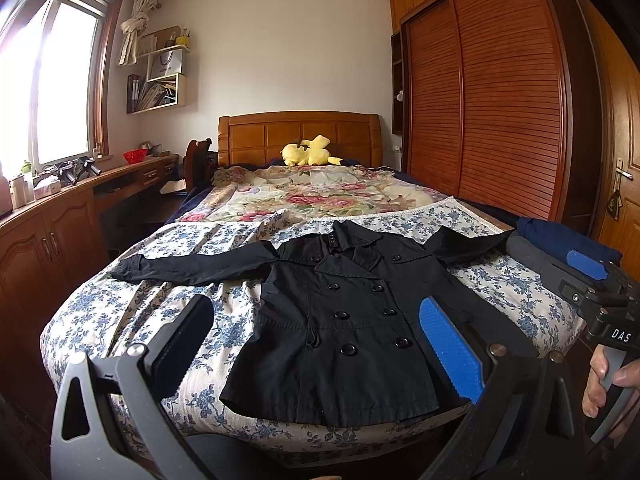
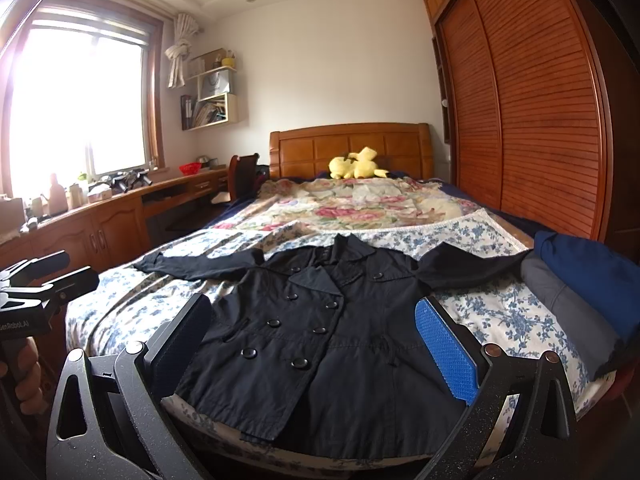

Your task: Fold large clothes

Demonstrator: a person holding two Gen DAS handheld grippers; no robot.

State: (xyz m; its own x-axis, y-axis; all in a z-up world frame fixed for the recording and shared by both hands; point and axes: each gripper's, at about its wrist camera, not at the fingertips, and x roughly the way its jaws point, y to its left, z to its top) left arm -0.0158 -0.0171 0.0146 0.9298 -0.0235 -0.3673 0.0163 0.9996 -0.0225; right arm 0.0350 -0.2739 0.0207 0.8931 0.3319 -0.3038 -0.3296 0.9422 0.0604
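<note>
Lying flat on floral bedsheet [image 1: 132,312]: black coat [image 1: 344,320] (double-breasted, sleeves spread).

The coat [image 1: 352,316] is made of black matt woven cloth with stitched seams; its round buttons [image 1: 348,349] are glossy. The sheet [image 1: 132,312] beneath is of thin printed cloth with a blue floral pattern, creased in places. The quilt [image 1: 312,196] is of soft cloth printed with roses. The headboard [image 1: 298,132] and the wardrobe doors [image 1: 492,92] are of varnished, slightly glossy wood, the doors being slatted. The left gripper [image 1: 316,344] is fitted with matt grey plastic links, and one finger pad [image 1: 450,354] is of blue textured rubber-like material. The plush toy [image 1: 308,152] is of yellow fleece.
</note>
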